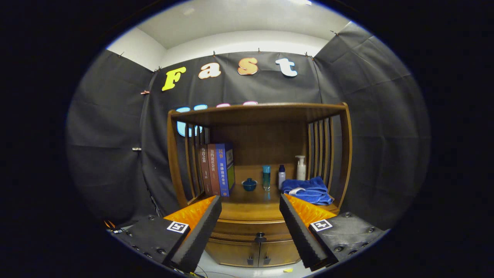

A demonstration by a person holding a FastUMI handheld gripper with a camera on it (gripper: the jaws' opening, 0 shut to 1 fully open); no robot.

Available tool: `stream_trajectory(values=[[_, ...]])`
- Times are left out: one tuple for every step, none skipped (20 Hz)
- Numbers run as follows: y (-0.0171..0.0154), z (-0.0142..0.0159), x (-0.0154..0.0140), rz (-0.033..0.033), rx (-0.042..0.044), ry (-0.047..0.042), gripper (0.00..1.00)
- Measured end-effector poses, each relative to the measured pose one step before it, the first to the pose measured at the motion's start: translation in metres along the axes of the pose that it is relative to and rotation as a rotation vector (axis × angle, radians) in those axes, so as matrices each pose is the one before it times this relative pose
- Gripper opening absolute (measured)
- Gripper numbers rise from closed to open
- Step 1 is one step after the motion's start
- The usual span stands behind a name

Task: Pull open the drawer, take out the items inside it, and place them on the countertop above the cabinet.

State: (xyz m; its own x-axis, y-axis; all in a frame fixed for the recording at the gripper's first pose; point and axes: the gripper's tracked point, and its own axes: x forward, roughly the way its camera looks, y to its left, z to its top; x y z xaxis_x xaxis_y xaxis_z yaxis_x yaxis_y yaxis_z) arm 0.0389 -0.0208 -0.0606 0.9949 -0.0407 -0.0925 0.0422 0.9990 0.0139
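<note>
The hand-held gripper (251, 231) is released, its fingers spread wide and grasping nothing. The drawer (251, 228) lies straight ahead, low in the frame centre between the fingers, closed; its long axis runs left to right, with one dark knob (261, 234). On the counter (251, 208) above: three books (217, 170), one small bowl (249, 184), three bottles (281, 175), one blue towel (308, 190).

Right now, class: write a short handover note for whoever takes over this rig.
Tongs: open, holding nothing, some way in front of the cabinet.
Drawer: shut, its dark knob between the fingers and beyond them. Its contents are hidden.
Countertop: already carries books, a small blue lidded pot, three bottles and a blue towel.
Done: nothing yet.
Left: pull the drawer open, take out its items, set them on the countertop.
</note>
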Motion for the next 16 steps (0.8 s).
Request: stream_trajectory(values=[[-0.00225, -0.01105, 0.00761, -0.00140, 0.00473, 0.02088, 0.99], [-0.00134, -0.01251, 0.00782, 0.00065, 0.00684, 0.02305, 0.99], [-0.00178, -0.01176, 0.00833, -0.00076, 0.00802, 0.02031, 0.99], [-0.00230, -0.01115, 0.00781, 0.00063, 0.00516, 0.02052, 0.99], [-0.00234, -0.01095, 0.00833, -0.00142, 0.00283, 0.01503, 0.99], [-0.00253, -0.01023, 0.00932, -0.00448, -0.00113, 0.01242, 0.99], [-0.00230, -0.01068, 0.00760, -0.00414, -0.00384, 0.01587, 0.99], [-0.00188, -0.01180, 0.00829, -0.00058, -0.00100, 0.01724, 0.99], [0.00057, -0.01117, 0.00890, 0.00966, 0.00639, 0.01958, 0.99], [-0.00054, -0.01074, 0.00617, 0.00472, 0.01025, 0.01893, 0.99], [-0.00266, -0.00712, 0.00820, -0.00395, 0.00880, 0.01742, 0.99], [-0.00240, -0.00862, 0.00827, -0.00586, 0.00591, 0.01361, 0.99], [-0.00409, -0.00748, 0.00766, -0.01079, -0.00037, 0.01218, 0.99], [-0.00355, -0.00848, 0.00832, -0.00902, -0.00563, 0.01016, 0.98], [-0.00262, -0.00859, 0.00859, -0.00454, -0.00700, 0.01236, 0.98], [-0.00241, -0.00899, 0.01039, -0.00398, -0.00467, 0.01438, 0.97]])
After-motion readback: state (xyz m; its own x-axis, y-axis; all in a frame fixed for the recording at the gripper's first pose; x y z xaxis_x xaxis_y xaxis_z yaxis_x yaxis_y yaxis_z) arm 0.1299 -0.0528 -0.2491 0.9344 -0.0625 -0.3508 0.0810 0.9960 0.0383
